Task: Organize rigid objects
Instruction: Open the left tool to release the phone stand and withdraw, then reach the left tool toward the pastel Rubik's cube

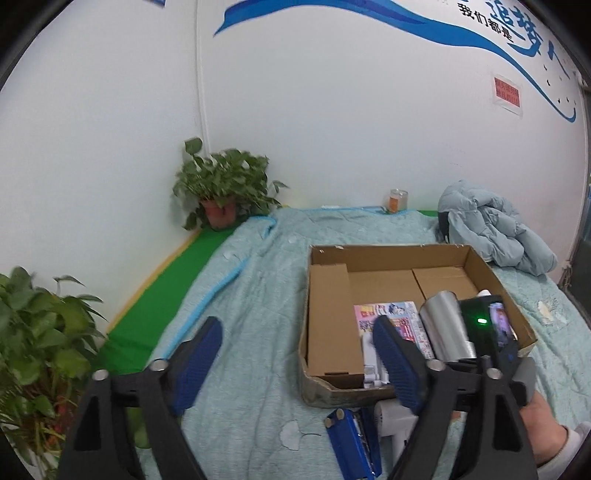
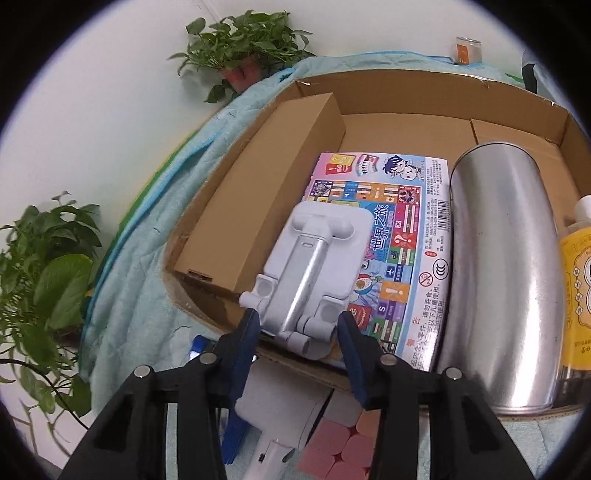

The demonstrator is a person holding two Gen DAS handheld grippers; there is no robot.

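Right claw (image 2: 297, 325) straddles white phone stand (image 2: 306, 273), jaws narrow, grip unclear, stand lying on game box (image 2: 406, 236) in cardboard box (image 2: 406, 88), steel flask (image 2: 506, 266) at 3 o'clock. Left claw (image 1: 299, 354) wide, empty, over bed.

An office-like room set up for recording: a white wall (image 1: 332, 129) with blue painted lettering (image 1: 517, 33) at one o'clock, potted plants (image 1: 221, 184) at eleven, a quilt (image 1: 258, 277) over green matting (image 1: 166, 295).

Left gripper (image 1: 301, 363) fingers spread wide (empty), right gripper (image 2: 297, 349) fingers half-closed
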